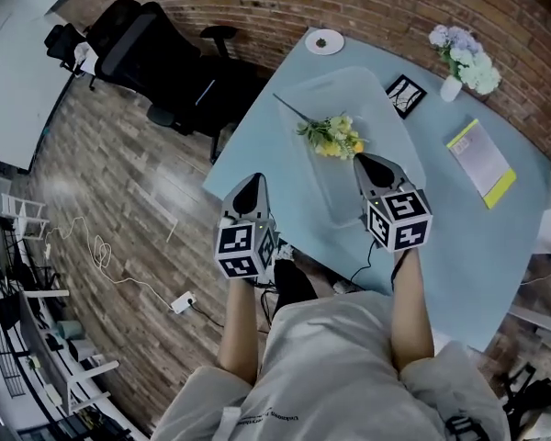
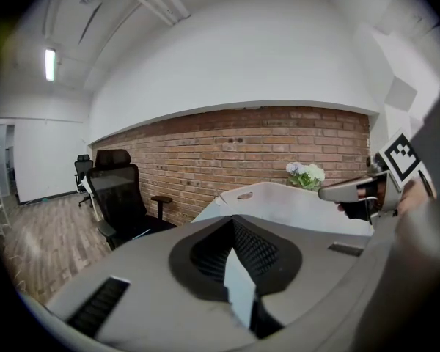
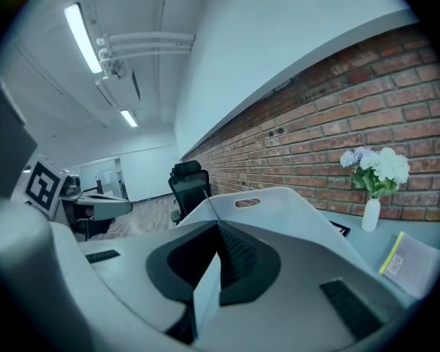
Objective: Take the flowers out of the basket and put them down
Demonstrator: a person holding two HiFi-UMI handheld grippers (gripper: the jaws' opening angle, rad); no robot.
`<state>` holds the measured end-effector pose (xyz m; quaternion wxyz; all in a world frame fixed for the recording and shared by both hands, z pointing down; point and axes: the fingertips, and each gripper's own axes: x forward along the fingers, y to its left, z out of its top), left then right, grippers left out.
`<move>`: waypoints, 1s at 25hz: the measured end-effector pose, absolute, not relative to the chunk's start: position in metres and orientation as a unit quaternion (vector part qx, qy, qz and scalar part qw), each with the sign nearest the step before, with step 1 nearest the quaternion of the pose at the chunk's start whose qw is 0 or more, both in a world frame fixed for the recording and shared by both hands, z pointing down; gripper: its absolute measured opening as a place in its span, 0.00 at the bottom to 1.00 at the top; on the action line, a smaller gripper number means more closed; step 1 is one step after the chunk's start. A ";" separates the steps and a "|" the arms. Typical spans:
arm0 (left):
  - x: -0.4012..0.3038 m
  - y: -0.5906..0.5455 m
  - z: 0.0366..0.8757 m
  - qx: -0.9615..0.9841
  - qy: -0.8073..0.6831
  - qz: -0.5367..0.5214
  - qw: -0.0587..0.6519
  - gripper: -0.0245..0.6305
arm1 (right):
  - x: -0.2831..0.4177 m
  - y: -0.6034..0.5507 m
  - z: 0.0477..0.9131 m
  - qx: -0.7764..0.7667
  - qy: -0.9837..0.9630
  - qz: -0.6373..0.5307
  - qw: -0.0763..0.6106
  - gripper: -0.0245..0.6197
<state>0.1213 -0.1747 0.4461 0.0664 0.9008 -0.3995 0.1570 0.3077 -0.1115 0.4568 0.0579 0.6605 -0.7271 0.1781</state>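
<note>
Jaws closed on nothing at the right gripper (image 1: 359, 158), poised just short of the yellow flowers (image 1: 331, 136), likely ahead of opening for the pick. Same closed, empty jaws at the left gripper (image 1: 254, 178), off the bench (image 1: 496, 246) edge, seemingly spare. Flowers lying flat inside the pale basket (image 1: 386, 118), not yet lifted out.

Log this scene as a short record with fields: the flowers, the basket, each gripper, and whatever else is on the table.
flowers: yellow bunch lying inside the basket
basket: pale, see-through, on the table
right gripper: jaws together, tip at the flower heads; contact unclear
left gripper: jaws together, empty, by the table's corner, apart from the basket
table: light blue; also holds a vase, booklet, plate
</note>
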 end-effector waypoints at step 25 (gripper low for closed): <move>0.169 -0.314 0.468 0.955 -0.235 0.157 0.092 0.07 | 0.267 -0.231 0.474 0.628 -0.740 0.143 0.193 0.07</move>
